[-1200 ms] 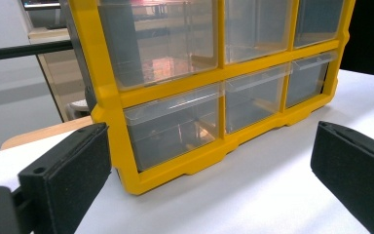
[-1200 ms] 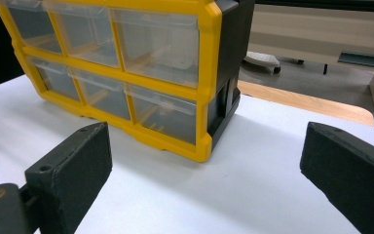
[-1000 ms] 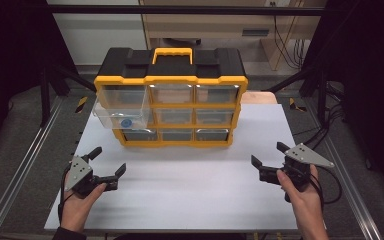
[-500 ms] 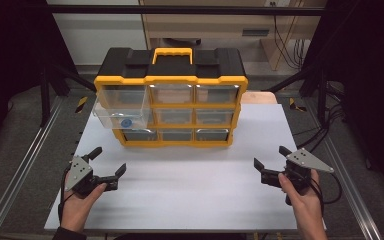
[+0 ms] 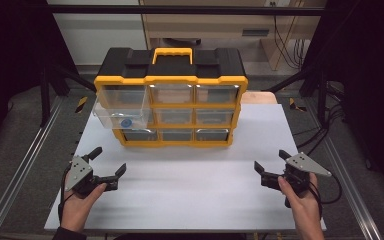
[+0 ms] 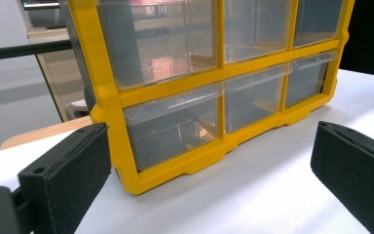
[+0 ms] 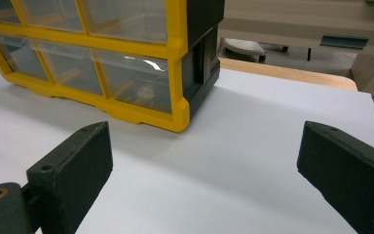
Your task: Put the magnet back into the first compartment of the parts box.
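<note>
A yellow and black drawer organizer [image 5: 170, 100] with clear drawers stands at the back middle of the white table [image 5: 190, 200]. Its middle-left drawer [image 5: 122, 117] is pulled out, and a small blue item [image 5: 126, 122] lies inside. My left gripper [image 5: 110, 160] is held open near the front left, well short of the organizer. My right gripper [image 5: 270, 159] is open at the front right. The left gripper view has the open left gripper [image 6: 209, 175] facing the organizer's [image 6: 214, 78] lower drawers. The right gripper view has the open right gripper [image 7: 207, 170] facing the organizer's corner [image 7: 175, 63].
A wooden board [image 5: 257, 97] juts out behind the organizer at the right. Metal rails [image 5: 25, 165] run along both sides of the table. Bare table top lies between the two grippers and in front of the organizer.
My right hand has drifted slightly toward the near right edge with its gripper still open. The left gripper and the organizer have not moved.
</note>
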`<state>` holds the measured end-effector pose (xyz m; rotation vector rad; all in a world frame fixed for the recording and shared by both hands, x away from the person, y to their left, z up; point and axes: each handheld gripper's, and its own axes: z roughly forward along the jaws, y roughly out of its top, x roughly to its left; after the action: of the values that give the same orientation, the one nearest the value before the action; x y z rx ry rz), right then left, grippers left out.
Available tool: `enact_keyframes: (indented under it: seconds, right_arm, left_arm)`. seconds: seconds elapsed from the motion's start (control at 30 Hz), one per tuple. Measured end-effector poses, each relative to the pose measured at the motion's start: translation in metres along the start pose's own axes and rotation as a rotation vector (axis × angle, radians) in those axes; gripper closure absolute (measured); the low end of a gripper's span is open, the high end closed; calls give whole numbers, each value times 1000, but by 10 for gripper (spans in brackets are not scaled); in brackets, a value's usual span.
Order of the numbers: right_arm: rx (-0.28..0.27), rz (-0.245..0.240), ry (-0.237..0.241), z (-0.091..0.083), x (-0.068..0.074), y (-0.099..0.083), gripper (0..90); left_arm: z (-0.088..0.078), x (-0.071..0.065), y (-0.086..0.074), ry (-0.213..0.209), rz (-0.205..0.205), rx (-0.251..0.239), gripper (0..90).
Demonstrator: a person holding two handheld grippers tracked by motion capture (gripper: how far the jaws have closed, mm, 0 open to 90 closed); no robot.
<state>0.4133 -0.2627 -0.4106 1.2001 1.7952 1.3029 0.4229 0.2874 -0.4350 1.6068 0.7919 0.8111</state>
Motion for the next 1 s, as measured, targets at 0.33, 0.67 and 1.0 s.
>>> enact_keyframes:
  seconds: [0.33, 0.67, 1.0]
  right_arm:
    - [17, 26, -13, 6, -3, -14, 70]
    - [25, 43, -15, 12, -8, -27, 86]
    - [24, 38, -10, 17, -6, -33, 94]
  left_arm:
    - [0, 0, 0, -2, 1, 1, 7]
    - [0, 0, 0, -4, 0, -1, 7]
    - [-1, 1, 0, -5, -5, -5, 7]
